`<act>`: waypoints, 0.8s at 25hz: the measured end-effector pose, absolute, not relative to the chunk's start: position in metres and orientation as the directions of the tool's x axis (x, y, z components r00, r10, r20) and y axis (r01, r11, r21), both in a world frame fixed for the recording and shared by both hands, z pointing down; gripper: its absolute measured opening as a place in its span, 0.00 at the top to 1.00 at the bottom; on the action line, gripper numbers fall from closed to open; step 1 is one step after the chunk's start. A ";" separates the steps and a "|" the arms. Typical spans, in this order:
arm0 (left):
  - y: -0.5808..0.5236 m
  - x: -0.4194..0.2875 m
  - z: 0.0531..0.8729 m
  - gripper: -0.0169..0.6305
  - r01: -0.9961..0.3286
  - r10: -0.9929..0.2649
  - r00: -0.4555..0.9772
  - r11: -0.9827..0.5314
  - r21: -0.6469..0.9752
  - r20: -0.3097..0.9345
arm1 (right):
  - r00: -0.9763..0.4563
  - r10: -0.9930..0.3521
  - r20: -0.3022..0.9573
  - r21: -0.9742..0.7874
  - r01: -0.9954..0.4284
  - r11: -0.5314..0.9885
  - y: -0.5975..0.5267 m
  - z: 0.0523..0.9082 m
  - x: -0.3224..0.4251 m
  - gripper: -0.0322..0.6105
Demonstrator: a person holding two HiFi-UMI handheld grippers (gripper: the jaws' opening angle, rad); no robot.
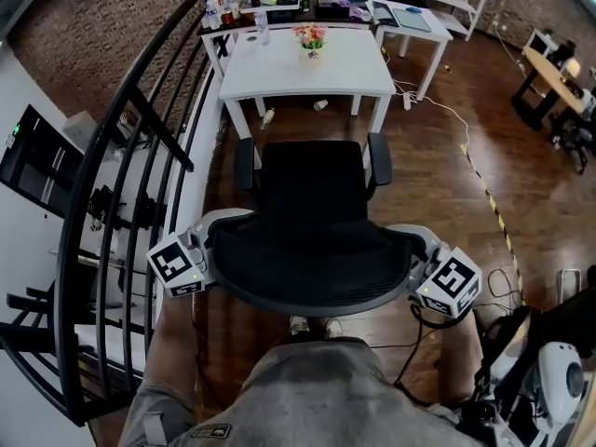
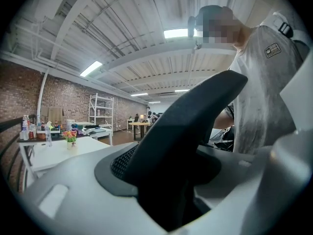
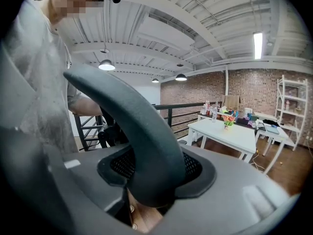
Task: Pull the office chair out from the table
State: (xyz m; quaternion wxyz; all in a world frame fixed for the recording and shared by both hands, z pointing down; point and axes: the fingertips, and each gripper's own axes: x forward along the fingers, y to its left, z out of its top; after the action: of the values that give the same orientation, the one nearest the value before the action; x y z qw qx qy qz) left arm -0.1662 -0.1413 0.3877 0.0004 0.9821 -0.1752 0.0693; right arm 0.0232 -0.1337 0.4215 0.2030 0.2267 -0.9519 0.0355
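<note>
left gripper (image 1: 216, 251): my jaws pinch the left edge of the backrest (image 1: 307, 261), the rim sitting between the dark pads.
right gripper (image 1: 416, 261): my jaws clamp the backrest's right edge likewise.
office chair (image 1: 313, 189): on the wooden floor (image 1: 438, 184), facing the white table (image 1: 279, 71), seat fully clear of it.
table: flower pot (image 1: 311, 40) on top.

You have in view: one office chair (image 1: 312, 240); two grippers (left gripper (image 1: 209, 252), right gripper (image 1: 416, 261)); two white tables (near table (image 1: 270, 68), far table (image 1: 440, 17)); one flower pot (image 1: 311, 37); one floor bottle (image 1: 268, 115); one floor cup (image 1: 320, 104).
</note>
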 end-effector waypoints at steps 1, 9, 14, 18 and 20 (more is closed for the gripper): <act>-0.137 -0.165 0.388 0.59 -0.349 -0.348 0.928 -0.937 -0.016 0.136 | -0.816 -0.412 0.405 0.025 -0.440 0.897 -0.129 0.422 0.024 0.61; -0.103 -0.156 0.392 0.58 -0.375 -0.371 0.917 -0.927 0.002 0.146 | -0.831 -0.392 0.395 0.034 -0.413 0.910 -0.097 0.424 0.034 0.62; -0.081 -0.152 0.393 0.58 -0.384 -0.380 0.914 -0.923 -0.002 0.143 | -0.830 -0.381 0.407 0.025 -0.406 0.913 -0.076 0.427 0.038 0.62; -0.061 -0.153 0.391 0.58 -0.387 -0.386 0.913 -0.922 -0.019 0.131 | -0.832 -0.381 0.404 0.029 -0.405 0.914 -0.057 0.425 0.037 0.62; -0.053 -0.153 0.391 0.58 -0.386 -0.387 0.914 -0.922 -0.029 0.126 | -0.834 -0.389 0.392 0.034 -0.410 0.912 -0.049 0.424 0.039 0.61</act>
State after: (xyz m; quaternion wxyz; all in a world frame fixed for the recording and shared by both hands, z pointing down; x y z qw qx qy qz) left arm -0.1530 -0.0532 0.3906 -0.0019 0.9782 -0.1975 0.0648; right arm 0.0385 -0.0494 0.4238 0.1991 0.2086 -0.9572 0.0257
